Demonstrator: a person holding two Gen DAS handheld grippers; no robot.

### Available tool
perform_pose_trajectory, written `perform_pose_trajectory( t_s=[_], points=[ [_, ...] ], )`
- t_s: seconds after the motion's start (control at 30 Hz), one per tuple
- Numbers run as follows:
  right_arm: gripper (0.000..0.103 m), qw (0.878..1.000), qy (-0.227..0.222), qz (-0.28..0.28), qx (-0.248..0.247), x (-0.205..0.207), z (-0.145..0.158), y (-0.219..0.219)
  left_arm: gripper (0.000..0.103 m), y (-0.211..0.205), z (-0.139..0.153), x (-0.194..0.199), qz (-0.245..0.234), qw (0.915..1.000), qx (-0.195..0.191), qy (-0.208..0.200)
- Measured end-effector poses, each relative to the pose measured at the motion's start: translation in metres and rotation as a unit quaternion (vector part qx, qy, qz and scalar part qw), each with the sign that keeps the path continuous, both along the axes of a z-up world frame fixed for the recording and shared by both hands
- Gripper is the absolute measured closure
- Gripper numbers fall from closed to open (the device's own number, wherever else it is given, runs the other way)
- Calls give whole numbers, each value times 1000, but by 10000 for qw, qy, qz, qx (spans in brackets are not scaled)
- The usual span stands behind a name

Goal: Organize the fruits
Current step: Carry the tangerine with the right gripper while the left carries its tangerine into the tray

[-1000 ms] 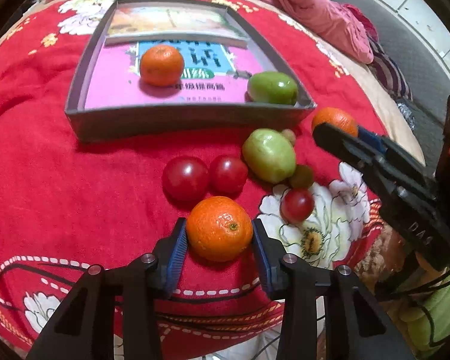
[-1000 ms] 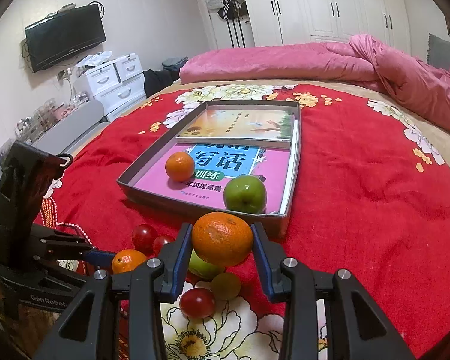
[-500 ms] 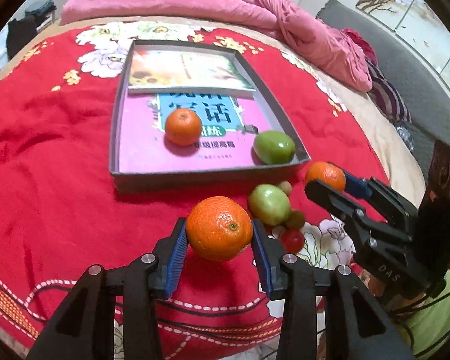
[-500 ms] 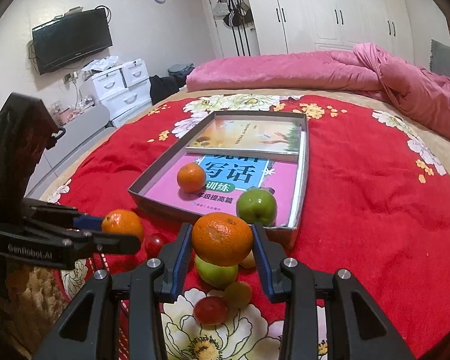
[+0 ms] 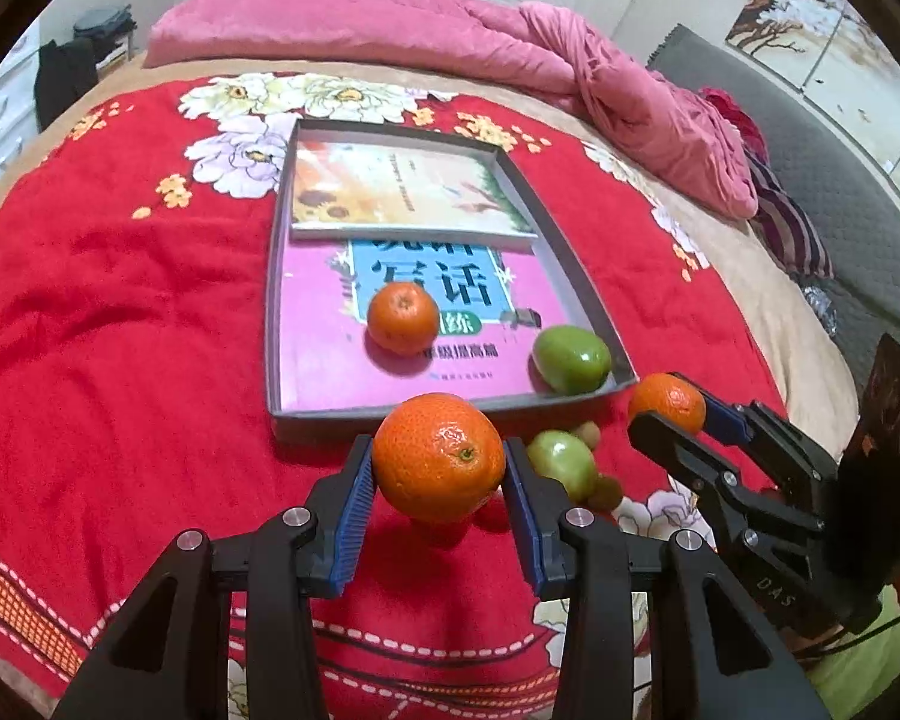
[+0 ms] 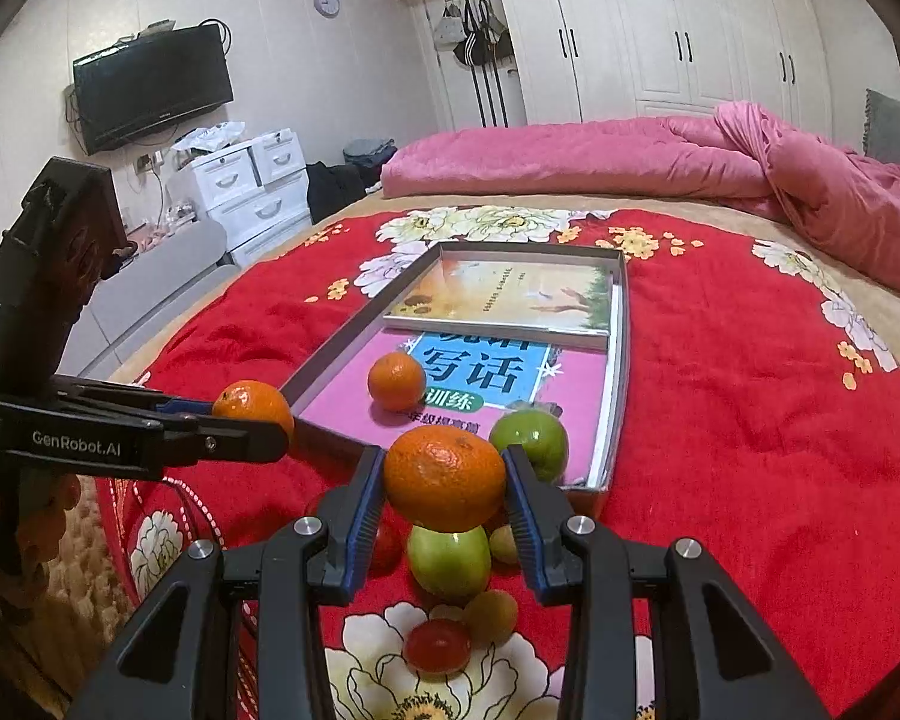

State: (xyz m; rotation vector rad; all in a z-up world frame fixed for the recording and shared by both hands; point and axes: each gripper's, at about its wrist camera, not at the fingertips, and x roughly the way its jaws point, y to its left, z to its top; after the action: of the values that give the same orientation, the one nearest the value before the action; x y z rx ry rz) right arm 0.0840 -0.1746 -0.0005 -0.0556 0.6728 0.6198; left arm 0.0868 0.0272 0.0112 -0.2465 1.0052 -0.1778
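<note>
My left gripper [image 5: 438, 468] is shut on an orange [image 5: 439, 457] and holds it above the red blanket, just in front of the grey tray [image 5: 426, 414]. My right gripper [image 6: 445, 477] is shut on a second orange [image 6: 444, 477], also lifted near the tray's front edge; in the left wrist view that gripper [image 5: 660, 414] shows at the right with its orange [image 5: 669, 401]. In the tray lie a third orange [image 5: 403, 318] and a green fruit [image 5: 572, 358], resting on books. Loose on the blanket are a green fruit [image 6: 448, 561], a small red fruit [image 6: 438, 647] and small olive-coloured fruits [image 6: 491, 617].
The tray sits on a bed covered by a red flowered blanket [image 5: 120, 312]. A pink duvet [image 5: 510, 54] is heaped along the far side. Beyond the bed's left edge stand white drawers [image 6: 252, 186] and a wall television [image 6: 150, 93].
My left gripper has risen with its orange from the blanket and moved toward the tray's front edge. The right gripper has stayed almost still with its orange.
</note>
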Motion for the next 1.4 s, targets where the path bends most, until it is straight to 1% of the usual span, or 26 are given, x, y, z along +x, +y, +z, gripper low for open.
perform_pose_trajectory(
  t_s=[0.37, 0.7, 0.8, 1.13, 1.4],
  points=[
    [64, 10000, -92, 21, 32, 8, 5, 8, 60, 11, 1, 15, 223, 9997, 20, -58],
    [64, 9999, -156, 7, 32, 17, 7, 15, 60, 13, -2, 27, 325, 9994, 69, -59],
    [64, 9998, -205, 23, 40, 21, 9, 18, 60, 12, -5, 31, 333, 9993, 139, -65],
    [64, 9998, -119, 152, -70, 32, 1, 35, 60, 11, -23, 41, 367, 9988, 304, 84],
    [64, 9996, -38, 208, -203, 44, -8, 46, 60, 9, -30, 47, 294, 9988, 388, 85]
  ],
)
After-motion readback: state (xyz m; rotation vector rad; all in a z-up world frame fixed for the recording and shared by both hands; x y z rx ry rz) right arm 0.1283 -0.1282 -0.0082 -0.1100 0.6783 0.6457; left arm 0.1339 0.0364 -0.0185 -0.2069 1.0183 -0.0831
